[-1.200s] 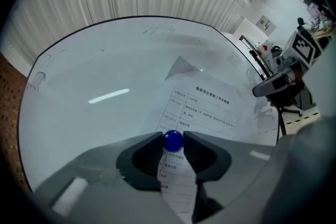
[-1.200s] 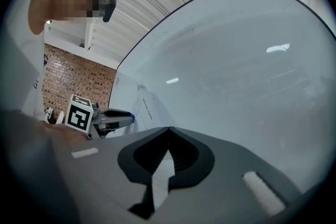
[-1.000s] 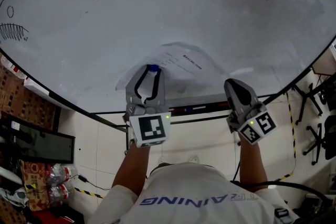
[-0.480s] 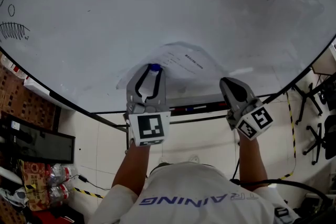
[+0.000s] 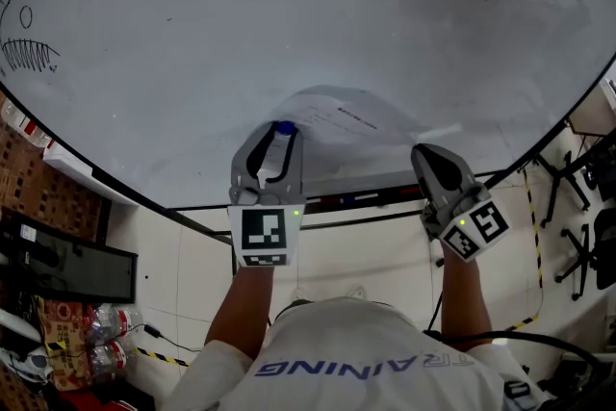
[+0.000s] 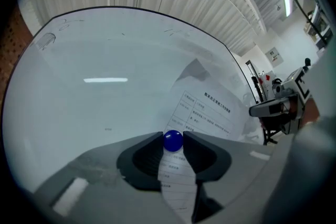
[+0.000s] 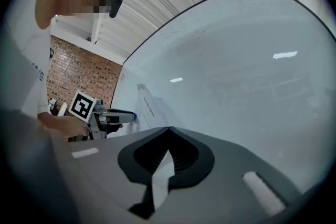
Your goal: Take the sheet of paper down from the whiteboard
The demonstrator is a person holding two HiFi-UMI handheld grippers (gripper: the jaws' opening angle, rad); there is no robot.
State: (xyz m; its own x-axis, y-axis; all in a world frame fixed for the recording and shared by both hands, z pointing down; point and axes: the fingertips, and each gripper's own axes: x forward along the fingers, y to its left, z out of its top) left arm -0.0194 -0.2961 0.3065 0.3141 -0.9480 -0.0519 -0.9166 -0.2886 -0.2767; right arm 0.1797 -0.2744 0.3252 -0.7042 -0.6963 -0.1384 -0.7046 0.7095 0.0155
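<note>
The sheet of paper was not yet down: it lay flat against the lower part of the whiteboard, pinned there by a round blue magnet. The left gripper was pressed up to the whiteboard with its jaws closed on that magnet. The right gripper, near the whiteboard's lower edge, had its jaws brought together at the tips, and the bright white strip between them looked like the sheet's corner, pinched. So both holds seemed made. What was left, by my judgement, was pulling the magnet off the whiteboard and drawing the freed sheet away from it
</note>
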